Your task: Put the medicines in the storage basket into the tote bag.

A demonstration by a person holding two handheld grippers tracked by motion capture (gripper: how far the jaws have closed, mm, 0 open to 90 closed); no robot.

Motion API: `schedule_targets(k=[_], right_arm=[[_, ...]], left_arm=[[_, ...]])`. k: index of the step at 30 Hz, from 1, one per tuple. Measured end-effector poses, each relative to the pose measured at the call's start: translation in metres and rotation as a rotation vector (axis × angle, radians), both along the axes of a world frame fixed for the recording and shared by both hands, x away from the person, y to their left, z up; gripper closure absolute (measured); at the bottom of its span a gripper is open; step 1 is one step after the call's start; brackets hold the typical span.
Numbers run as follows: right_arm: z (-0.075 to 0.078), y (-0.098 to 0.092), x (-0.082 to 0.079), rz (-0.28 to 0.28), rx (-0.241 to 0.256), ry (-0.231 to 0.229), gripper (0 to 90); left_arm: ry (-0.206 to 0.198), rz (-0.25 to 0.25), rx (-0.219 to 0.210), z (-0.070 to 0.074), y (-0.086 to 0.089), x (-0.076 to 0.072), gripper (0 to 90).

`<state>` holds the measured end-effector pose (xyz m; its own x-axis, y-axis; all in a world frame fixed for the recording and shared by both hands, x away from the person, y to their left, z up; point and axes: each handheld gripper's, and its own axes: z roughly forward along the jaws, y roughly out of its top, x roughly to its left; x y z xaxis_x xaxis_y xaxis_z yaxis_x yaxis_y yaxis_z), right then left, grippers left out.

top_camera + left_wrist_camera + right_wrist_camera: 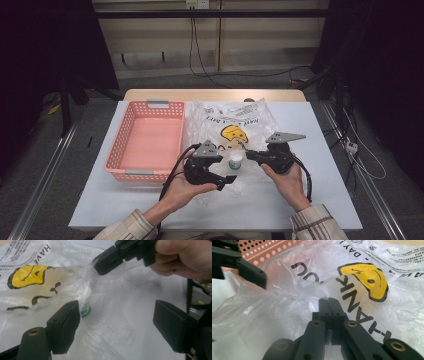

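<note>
While the right hand-held gripper [329, 301] pinches a fold of the plastic bag [240, 120] with its jaws pressed together, the left hand-held gripper [116, 322] stands wide apart near a small green-capped bottle [235, 162] inside the bag, right of the pink basket [131, 120] on the surface [320, 200]

The bag [235, 125] is thin, crinkled, glossy clear plastic; the basket [150, 140] is matt perforated pink plastic.
</note>
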<state>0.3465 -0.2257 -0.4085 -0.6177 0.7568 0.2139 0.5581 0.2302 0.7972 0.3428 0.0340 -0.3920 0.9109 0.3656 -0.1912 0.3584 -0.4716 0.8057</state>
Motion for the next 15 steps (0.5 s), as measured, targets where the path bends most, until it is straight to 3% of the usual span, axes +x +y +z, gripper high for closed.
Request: schedule_targets(k=[3, 5, 7, 9, 12, 15], right_arm=[[-0.001, 0.002, -0.001, 0.001, -0.006, 0.004, 90.0], [0.0, 0.003, -0.002, 0.003, -0.011, 0.001, 90.0], [0.0, 0.004, -0.004, 0.0, -0.017, -0.001, 89.5], [-0.001, 0.005, -0.006, -0.008, -0.025, 0.003, 84.5], [-0.002, 0.006, -0.008, -0.011, -0.04, 0.007, 77.5], [-0.001, 0.004, -0.011, -0.018, -0.022, 0.009, 68.7]], left_arm=[[-0.041, 0.034, 0.024, 0.001, 0.012, -0.004, 21.4], [-0.034, 0.052, 0.013, 0.0, 0.021, -0.005, 21.1], [-0.058, 0.073, 0.033, -0.001, 0.028, -0.006, 20.2], [-0.098, 0.086, 0.065, -0.004, 0.033, -0.008, 19.7], [-0.102, 0.09, 0.088, -0.007, 0.039, -0.011, 19.5], [-0.106, 0.096, 0.087, -0.009, 0.044, -0.016, 18.1]])
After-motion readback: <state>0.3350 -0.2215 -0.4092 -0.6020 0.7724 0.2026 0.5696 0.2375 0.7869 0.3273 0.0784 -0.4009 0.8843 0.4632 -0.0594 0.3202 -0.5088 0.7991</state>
